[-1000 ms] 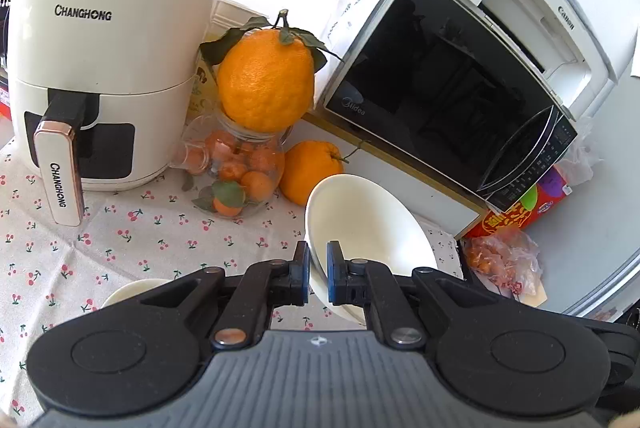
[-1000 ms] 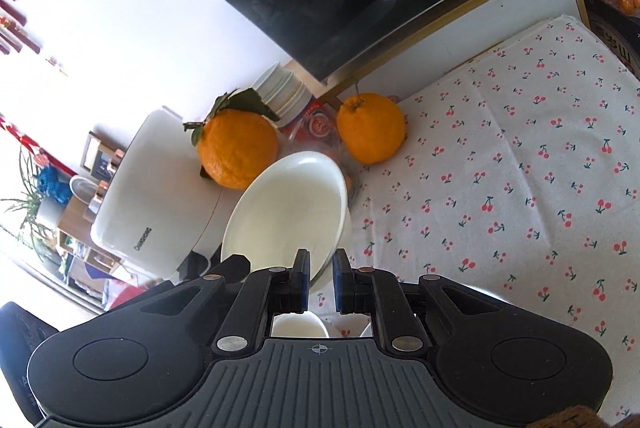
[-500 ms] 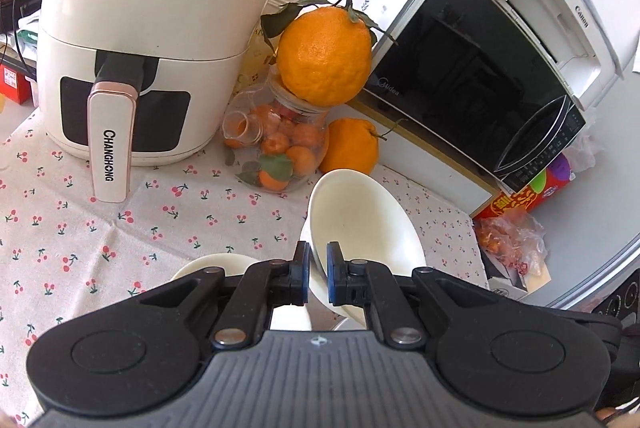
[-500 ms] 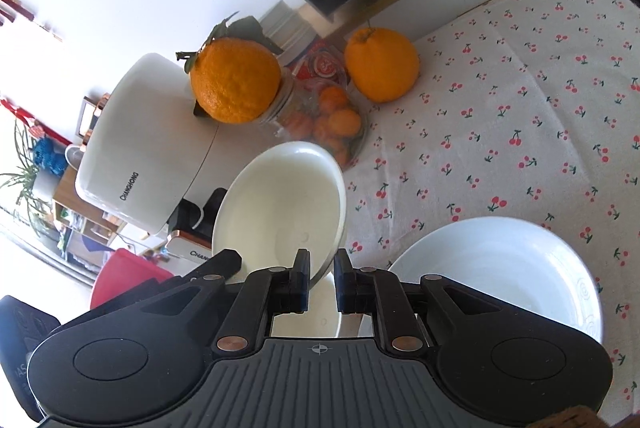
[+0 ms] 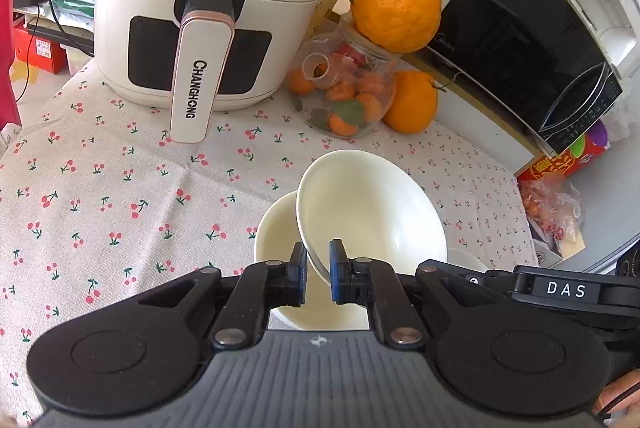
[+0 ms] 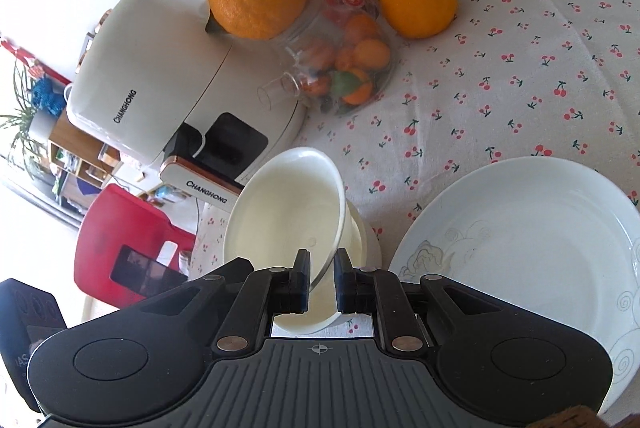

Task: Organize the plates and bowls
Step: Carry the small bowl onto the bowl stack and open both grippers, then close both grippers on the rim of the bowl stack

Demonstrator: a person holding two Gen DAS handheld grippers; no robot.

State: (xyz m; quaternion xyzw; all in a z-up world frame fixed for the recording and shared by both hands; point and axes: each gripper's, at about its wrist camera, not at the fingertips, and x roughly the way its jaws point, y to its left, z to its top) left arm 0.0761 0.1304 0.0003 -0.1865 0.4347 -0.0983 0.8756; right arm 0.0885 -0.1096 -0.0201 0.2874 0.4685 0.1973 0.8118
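Pushed to the back of the cherry-print tablecloth (image 5: 120, 196), beside the air fryer (image 5: 208, 8) and microwave (image 5: 520, 40), probably to leave the near side free for sorting dishes. Parked flat on the near cloth as the wide white plate (image 6: 540, 248), likely kept apart so bowls nest only with bowls. Tilted just above the lower bowl (image 5: 276, 232) as the held bowl (image 5: 372, 212), seemingly lined up to drop inside it. Clamped thinly on that rim with the left gripper (image 5: 318, 274), pads pinching the wall on both faces. Pinched likewise on a white rim with the right gripper (image 6: 322, 278), apparently the same bowl's far edge, for steadiness.
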